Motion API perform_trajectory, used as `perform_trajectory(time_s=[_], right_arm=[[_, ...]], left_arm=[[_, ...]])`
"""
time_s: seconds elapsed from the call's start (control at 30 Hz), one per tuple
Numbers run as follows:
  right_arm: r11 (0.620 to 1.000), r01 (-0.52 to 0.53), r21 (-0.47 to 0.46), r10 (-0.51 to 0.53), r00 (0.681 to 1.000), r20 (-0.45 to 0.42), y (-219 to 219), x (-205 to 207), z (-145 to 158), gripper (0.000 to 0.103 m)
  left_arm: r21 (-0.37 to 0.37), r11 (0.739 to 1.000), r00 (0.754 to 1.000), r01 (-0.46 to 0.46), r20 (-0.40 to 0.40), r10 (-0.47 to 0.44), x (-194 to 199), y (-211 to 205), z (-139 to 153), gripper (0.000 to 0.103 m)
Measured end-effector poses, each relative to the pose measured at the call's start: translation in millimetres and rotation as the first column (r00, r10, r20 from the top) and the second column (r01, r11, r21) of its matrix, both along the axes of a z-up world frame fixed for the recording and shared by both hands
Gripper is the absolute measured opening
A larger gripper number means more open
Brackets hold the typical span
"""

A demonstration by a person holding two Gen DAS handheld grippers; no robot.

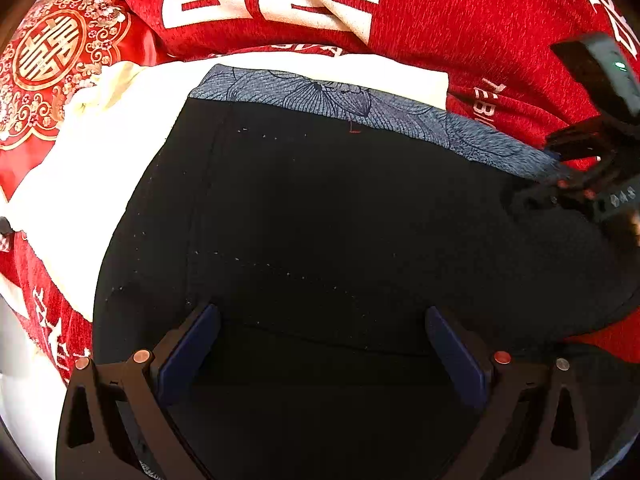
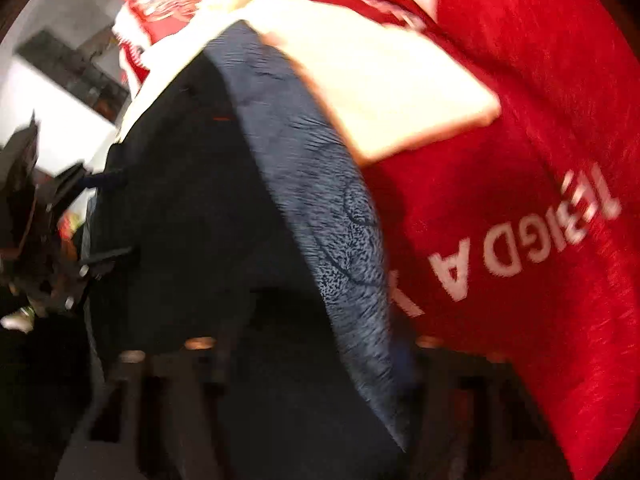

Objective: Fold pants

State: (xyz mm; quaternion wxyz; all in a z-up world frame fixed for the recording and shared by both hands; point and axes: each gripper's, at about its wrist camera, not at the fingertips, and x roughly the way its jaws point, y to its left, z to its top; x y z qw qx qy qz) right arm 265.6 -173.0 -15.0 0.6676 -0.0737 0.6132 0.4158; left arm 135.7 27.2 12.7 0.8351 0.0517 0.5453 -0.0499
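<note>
Black pants (image 1: 320, 208) lie spread over a blue-grey flower-print cloth (image 1: 360, 100) on a red bed cover. My left gripper (image 1: 322, 344) is open, its blue pads (image 1: 192, 352) apart just above the near part of the pants. My right gripper shows in the left wrist view at the right (image 1: 576, 184), down at the pants' right edge; its jaws are hard to make out. In the blurred right wrist view the pants (image 2: 192, 208) and the blue-grey cloth (image 2: 340, 220) fill the middle and cover the right gripper's fingers.
A red blanket (image 1: 480, 20) with white lettering lies behind and to the right. A cream cloth (image 1: 100, 160) lies under the pants on the left. A red and gold embroidered pillow (image 1: 52, 60) sits at far left. The left gripper (image 2: 60, 240) shows at left in the right wrist view.
</note>
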Motion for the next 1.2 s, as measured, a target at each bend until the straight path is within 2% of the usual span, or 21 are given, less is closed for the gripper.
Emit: perform_trajectory(time_s=[0.03,0.1,0.17,0.2,0.23,0.27,0.33,0.4,0.43,0.53,0.6,0.67,0.77,0.83,0.93,1.0,1.03,1.07,1.1,1.13,1.2], right_arm=[[1.0,-0.018,0.0,0.018,1.0,-0.008,0.3,-0.9,0.0,0.045],[0.999,-0.038,-0.015,0.038,0.999,-0.039,-0.9,-4.4,-5.4,0.043],[1.0,-0.007,-0.026,0.005,0.997,-0.071,-1.4,-0.8,-15.3,0.04],[0.999,0.014,-0.036,-0.017,0.998,-0.068,-2.3,-0.2,-17.1,0.035],[0.999,0.023,-0.046,-0.025,0.998,-0.053,-0.6,0.5,-14.2,0.022],[0.997,0.032,-0.071,-0.033,0.999,-0.004,-0.4,-2.1,-5.0,0.016],[0.994,0.056,-0.096,-0.048,0.995,0.083,4.3,-9.3,15.5,0.015],[0.988,0.096,-0.123,-0.07,0.978,0.198,4.5,-26.9,42.5,0.015],[0.984,0.107,-0.142,-0.068,0.965,0.253,7.2,-38.8,53.7,0.015],[0.968,0.142,-0.208,-0.042,0.905,0.422,20.5,-75.2,84.5,0.014],[0.947,0.165,-0.277,0.008,0.847,0.531,29.4,-103.2,93.9,0.013],[0.923,0.178,-0.34,0.07,0.792,0.606,47.7,-129.5,96.1,0.013],[0.908,0.211,-0.363,0.073,0.771,0.632,59.7,-150.4,92.3,0.013],[0.901,0.227,-0.371,0.073,0.761,0.644,63.1,-156.5,90.3,0.013],[0.893,0.237,-0.382,0.09,0.738,0.669,73.5,-168.4,87.1,0.013],[0.887,0.245,-0.39,0.097,0.728,0.678,78.0,-175.0,87.1,0.013],[0.886,0.252,-0.389,0.094,0.725,0.683,77.6,-182.6,87.8,0.013],[0.887,0.256,-0.385,0.088,0.723,0.685,78.4,-185.5,88.1,0.013],[0.886,0.26,-0.383,0.086,0.721,0.687,79.9,-192.2,87.2,0.013],[0.885,0.265,-0.382,0.082,0.72,0.689,80.5,-195.7,87.6,0.013],[0.888,0.277,-0.368,0.059,0.724,0.687,80.5,-201.4,91.2,0.013]], left_arm=[[0.006,1.0,1.0,0.002,0.001,-0.002,0.0,-0.9,-0.6,0.102],[0.006,1.0,1.0,0.003,0.001,-0.003,-0.2,-0.8,-1.0,0.102],[0.006,1.0,1.0,0.007,0.0,-0.007,-0.9,-0.6,-1.3,0.102],[0.005,1.0,1.0,0.01,0.0,-0.01,-1.3,-0.2,-1.3,0.102],[0.002,1.0,1.0,0.012,-0.002,-0.012,-1.6,0.5,-1.1,0.102],[-0.005,1.0,1.0,0.015,-0.005,-0.015,-1.6,1.8,-0.1,0.102],[-0.045,0.999,1.0,0.004,-0.019,-0.005,-1.0,6.9,4.3,0.102],[-0.151,0.988,0.999,-0.035,-0.043,0.029,0.1,19.0,13.1,0.102],[-0.247,0.966,0.995,-0.077,-0.073,0.061,2.3,31.3,20.0,0.102],[-0.398,0.901,0.982,-0.174,-0.143,0.126,11.1,54.1,33.6,0.102],[-0.437,0.878,0.978,-0.194,-0.161,0.137,17.0,59.3,44.3,0.102],[-0.478,0.859,0.982,-0.182,-0.134,0.133,18.3,59.4,64.7,0.102],[-0.556,0.818,0.989,-0.149,-0.08,0.126,13.8,54.9,96.8,0.102],[-0.532,0.829,0.985,-0.172,-0.07,0.16,19.0,48.4,108.4,0.102],[-0.393,0.882,0.966,-0.26,-0.107,0.237,43.8,31.0,103.1,0.102],[-0.31,0.901,0.952,-0.304,-0.137,0.274,58.1,20.2,89.5,0.102],[-0.296,0.9,0.946,-0.32,-0.15,0.288,63.2,18.0,83.7,0.099],[-0.294,0.897,0.942,-0.331,-0.163,0.294,64.1,16.6,78.5,0.059],[-0.266,0.901,0.935,-0.343,-0.188,0.301,64.2,16.9,73.5,0.027],[-0.267,0.9,0.933,-0.345,-0.204,0.297,61.1,18.4,71.4,0.023],[-0.324,0.883,0.939,-0.339,-0.168,0.299,44.8,28.5,77.9,0.02]])
